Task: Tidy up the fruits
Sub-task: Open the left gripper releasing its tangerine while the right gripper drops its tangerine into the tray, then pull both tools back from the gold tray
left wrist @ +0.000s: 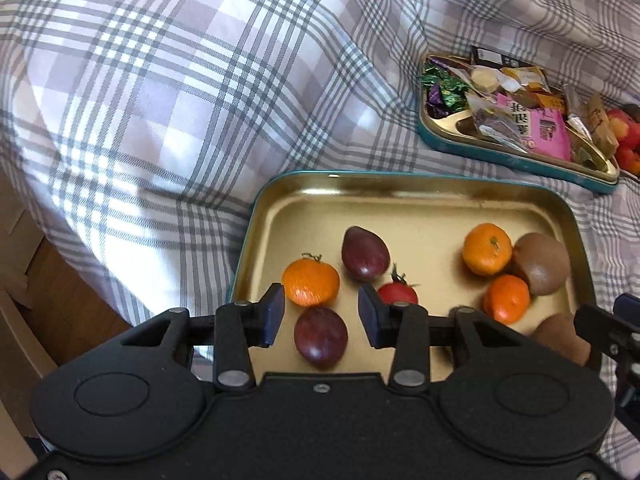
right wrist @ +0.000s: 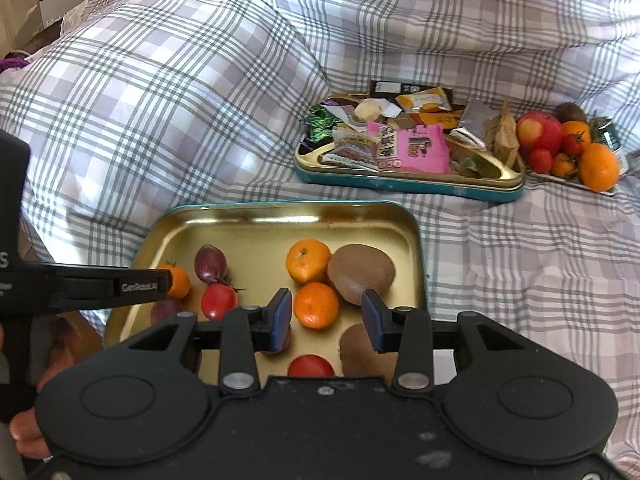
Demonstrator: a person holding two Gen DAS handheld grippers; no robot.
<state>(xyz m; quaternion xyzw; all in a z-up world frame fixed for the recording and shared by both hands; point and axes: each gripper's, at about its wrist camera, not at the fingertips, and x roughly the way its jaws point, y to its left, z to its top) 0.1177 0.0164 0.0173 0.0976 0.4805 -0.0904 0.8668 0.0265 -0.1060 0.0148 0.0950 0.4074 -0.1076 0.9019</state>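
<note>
Left gripper (left wrist: 320,312): jaws wide, nothing between the pads, poised over the near left part of the gold tray (left wrist: 400,200). Just beyond the left finger, a mandarin (left wrist: 310,282) by the tray's left edge. Under the gap, a purple fruit (left wrist: 320,336) close to the near edge. Past the right finger, a tomato (left wrist: 398,292) and a second purple fruit (left wrist: 365,254) toward the middle. Toward the tray's right edge, 2 more mandarins (left wrist: 487,249) and a kiwi (left wrist: 542,264) huddled together, touching; a second kiwi (left wrist: 560,338) at the near right corner.

Right gripper (right wrist: 326,316): jaws also apart, gripping nothing, above the tray's near right part, with 1 mandarin and the kiwi seen through the gap. Another tomato (right wrist: 311,365) at the near edge, half hidden by the gripper body.

Farther back on the plaid bedding (right wrist: 160,100), well apart from the tray, a teal tin (right wrist: 400,184) heaped with wrapped snacks. Just beside its right end, a small plate (right wrist: 576,184) piled with more fruit.
</note>
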